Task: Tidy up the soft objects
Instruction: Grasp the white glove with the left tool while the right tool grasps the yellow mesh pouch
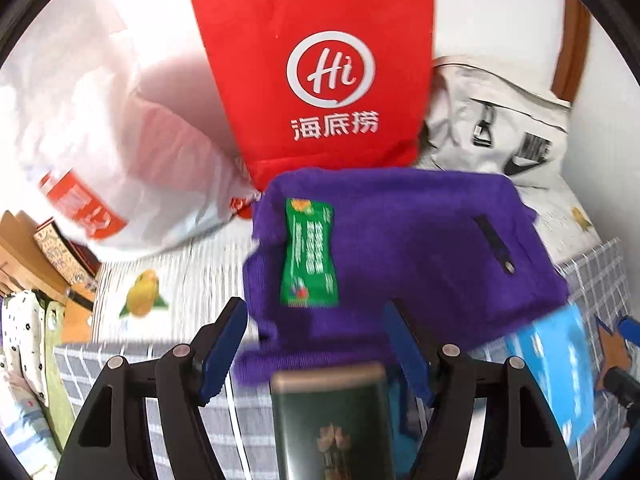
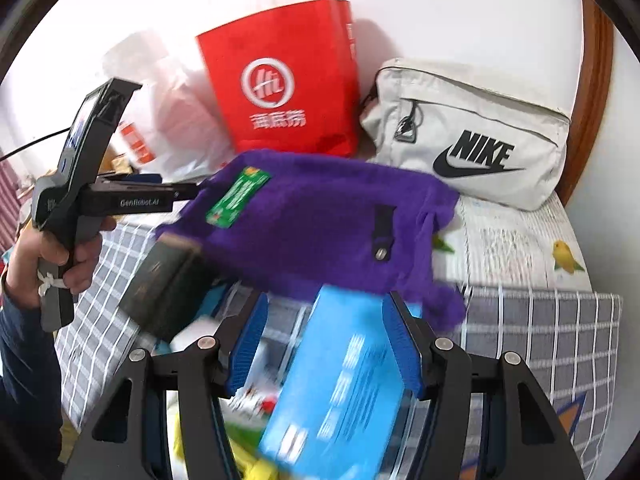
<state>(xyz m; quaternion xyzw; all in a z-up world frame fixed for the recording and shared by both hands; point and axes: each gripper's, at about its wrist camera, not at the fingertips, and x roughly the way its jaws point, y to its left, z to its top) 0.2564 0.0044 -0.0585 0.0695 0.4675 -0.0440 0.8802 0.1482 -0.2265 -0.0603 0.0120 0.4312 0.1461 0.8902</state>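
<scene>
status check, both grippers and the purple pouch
Left gripper open. Right gripper open around blue box. Purple pouch airborne, green packet on it, dark box tumbling.

Blurred blue packet [image 2: 352, 376], cut off below

Red paper bag [image 1: 320, 80]: white "Hi" in a circle, with "海底捞" beneath. Off-white pouch [image 2: 472, 136]: black "NIKE" with swoosh. Left gripper [image 2: 192, 194]: "GenRobot.AI" on its body; print on the green packet [image 1: 310, 256] is too blurred to read.
</scene>
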